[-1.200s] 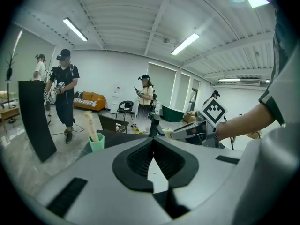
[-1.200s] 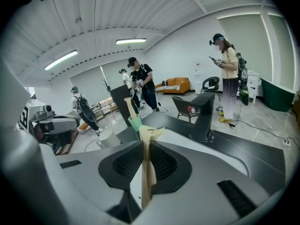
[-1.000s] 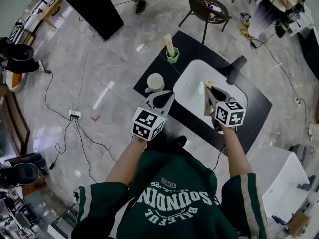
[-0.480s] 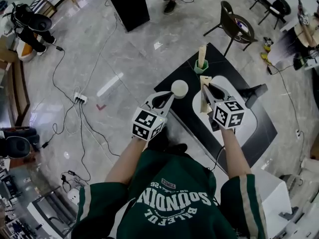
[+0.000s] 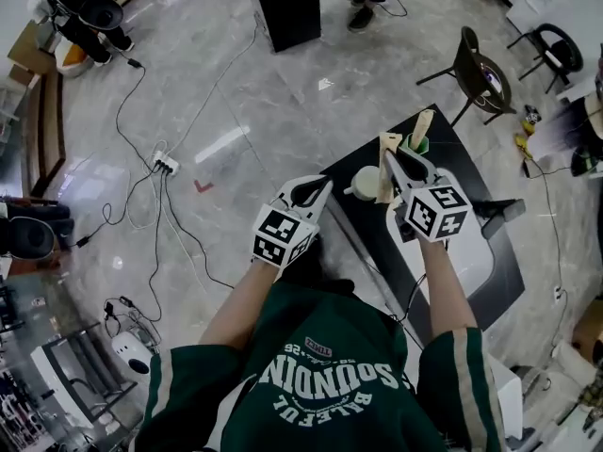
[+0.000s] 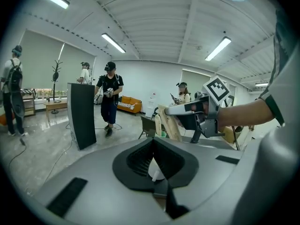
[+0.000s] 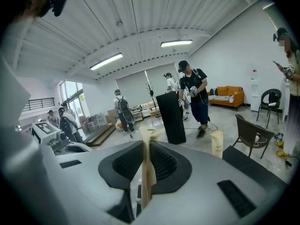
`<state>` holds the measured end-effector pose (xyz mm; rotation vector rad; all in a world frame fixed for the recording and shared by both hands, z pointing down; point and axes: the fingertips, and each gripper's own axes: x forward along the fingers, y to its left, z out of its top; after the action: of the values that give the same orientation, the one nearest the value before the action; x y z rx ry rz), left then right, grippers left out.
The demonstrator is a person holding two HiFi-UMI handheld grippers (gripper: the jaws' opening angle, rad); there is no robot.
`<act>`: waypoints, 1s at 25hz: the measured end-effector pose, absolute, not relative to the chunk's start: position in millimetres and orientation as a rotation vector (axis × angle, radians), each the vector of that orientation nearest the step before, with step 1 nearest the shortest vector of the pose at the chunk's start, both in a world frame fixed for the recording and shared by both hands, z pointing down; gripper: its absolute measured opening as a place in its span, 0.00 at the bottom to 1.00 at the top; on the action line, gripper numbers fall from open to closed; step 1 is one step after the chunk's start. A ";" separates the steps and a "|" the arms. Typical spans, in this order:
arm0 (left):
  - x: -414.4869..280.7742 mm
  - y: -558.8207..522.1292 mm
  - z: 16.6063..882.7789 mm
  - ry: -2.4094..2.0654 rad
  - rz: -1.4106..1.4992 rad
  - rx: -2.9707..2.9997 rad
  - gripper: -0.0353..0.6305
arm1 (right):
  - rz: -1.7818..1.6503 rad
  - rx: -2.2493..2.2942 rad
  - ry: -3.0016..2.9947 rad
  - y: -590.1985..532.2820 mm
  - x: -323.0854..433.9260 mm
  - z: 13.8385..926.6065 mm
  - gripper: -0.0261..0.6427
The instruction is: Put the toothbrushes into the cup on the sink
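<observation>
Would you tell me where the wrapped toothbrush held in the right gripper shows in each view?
Head view: the wrapped toothbrush stands right of centre, in the right gripper.
Left gripper view: just right of centre, at that gripper's tip.
Right gripper view: bottom centre, pinched between the jaws.
Shared landmark: the black upright panel, in all three.
</observation>
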<state>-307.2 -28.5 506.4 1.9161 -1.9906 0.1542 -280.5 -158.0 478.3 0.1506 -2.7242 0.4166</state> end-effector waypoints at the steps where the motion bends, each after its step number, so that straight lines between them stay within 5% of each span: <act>1: -311.4 -25.4 506.9 -1.999 0.151 1.904 0.07 | 0.408 0.139 -2.738 -157.4 -287.3 477.2 0.15; 25: -347.9 6.1 530.4 -2.058 0.104 1.749 0.07 | 0.378 -0.058 -2.812 -132.5 -333.6 502.0 0.15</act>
<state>-347.9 6.1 530.4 1.7487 -2.0584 0.1041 -333.6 -132.5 502.0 -0.0582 -2.8122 0.3782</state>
